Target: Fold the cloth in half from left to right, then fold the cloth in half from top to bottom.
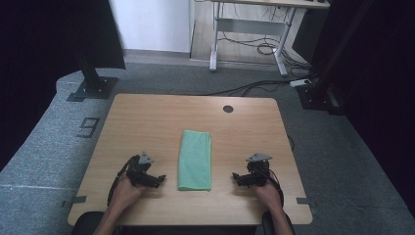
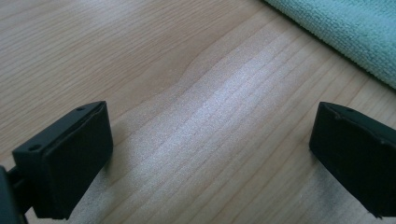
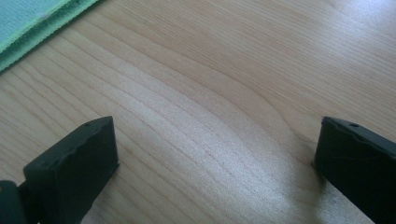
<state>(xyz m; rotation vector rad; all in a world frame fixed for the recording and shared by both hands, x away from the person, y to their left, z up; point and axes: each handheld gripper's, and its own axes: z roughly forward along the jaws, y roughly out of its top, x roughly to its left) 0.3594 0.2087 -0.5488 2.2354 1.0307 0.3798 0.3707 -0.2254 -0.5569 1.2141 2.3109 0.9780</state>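
A folded green cloth (image 1: 195, 160) lies mid-table toward the near edge, and the left claw (image 1: 157, 179) and right claw (image 1: 237, 177) rest flanking it, both spread wide and empty, seemingly poised to take its sides.

One folded green towel (image 1: 195, 160) is lying on one wooden table (image 1: 147, 117), with two handheld grippers, the left gripper (image 1: 155, 179) and the right gripper (image 1: 238, 178), resting beside it. Two hands are holding them. One round hole (image 1: 228, 108) is showing in the tabletop.
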